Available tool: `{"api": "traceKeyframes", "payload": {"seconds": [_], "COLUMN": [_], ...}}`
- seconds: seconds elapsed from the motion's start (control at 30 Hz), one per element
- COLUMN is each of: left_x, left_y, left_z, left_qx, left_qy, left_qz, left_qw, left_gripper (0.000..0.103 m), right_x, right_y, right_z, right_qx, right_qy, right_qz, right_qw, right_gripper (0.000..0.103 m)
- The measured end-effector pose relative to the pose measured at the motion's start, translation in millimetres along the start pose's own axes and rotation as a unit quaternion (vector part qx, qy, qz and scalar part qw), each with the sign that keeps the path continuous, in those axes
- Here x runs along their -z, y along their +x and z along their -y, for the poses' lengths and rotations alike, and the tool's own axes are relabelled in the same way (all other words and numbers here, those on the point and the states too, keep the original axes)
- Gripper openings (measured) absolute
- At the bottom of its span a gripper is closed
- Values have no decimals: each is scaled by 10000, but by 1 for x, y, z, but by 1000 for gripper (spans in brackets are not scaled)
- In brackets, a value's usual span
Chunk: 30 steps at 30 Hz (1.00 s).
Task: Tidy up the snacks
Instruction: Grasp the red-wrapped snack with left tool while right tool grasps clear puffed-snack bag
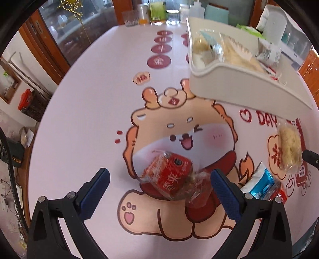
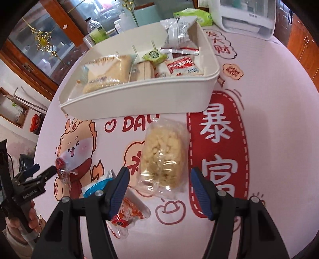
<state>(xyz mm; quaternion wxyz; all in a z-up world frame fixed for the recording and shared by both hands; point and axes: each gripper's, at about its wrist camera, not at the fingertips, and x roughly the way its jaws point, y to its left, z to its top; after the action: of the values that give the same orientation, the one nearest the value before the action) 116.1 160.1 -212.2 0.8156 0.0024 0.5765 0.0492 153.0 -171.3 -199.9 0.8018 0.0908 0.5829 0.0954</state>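
My left gripper [image 1: 159,178] is open, its blue-padded fingers either side of a red-wrapped candy snack [image 1: 169,176] in clear plastic lying on the table; it also shows in the right wrist view [image 2: 62,169]. My right gripper [image 2: 158,179] is open around a clear bag of pale puffed-rice cake [image 2: 163,157], also visible in the left wrist view [image 1: 290,149]. The white snack tray [image 2: 139,99] stands behind, holding bread, wafers and several packets; its wall shows in the left wrist view [image 1: 239,89].
A blue-and-white packet [image 1: 261,183] [image 2: 95,185] and an orange-red packet [image 2: 127,215] lie between the grippers. Jars and glasses [image 1: 157,14] line the far edge. A white appliance [image 2: 245,16] and green tissue pack [image 2: 191,16] stand behind the tray.
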Motion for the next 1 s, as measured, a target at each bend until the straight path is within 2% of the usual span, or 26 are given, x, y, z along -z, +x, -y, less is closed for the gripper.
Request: {"api": "traceKeyframes", "payload": {"seconds": [0.37,0.47,0.7,0.83,1.0], "left_x": [7,10,10,8,-4], "left_y": [29,38,42,43,49], "left_z": [8,12,9,4,-12], "left_qx": [171,74,267,291,514], "left_qy": [144,242,8,-63,-375], "left_qz": [-400,-590,-647,-758,-888], "left_qw": [9989,9979,9975,9967,9940], "left_gripper": [101,102,102,102,102], "right_x": [-1,0,1,2,3], "right_y": [31,36,42,44,45], "right_z": [-8,-11,-14,-9,-3], "right_qx": [263,404,616,542,436], "right_qy": [75,21,-96,13,106], "right_qz": [-217,-245,-250,-300,-351], "right_qw": [9994,9989,9977,9981,9984], "right_gripper": [64,64,64,64,64]}}
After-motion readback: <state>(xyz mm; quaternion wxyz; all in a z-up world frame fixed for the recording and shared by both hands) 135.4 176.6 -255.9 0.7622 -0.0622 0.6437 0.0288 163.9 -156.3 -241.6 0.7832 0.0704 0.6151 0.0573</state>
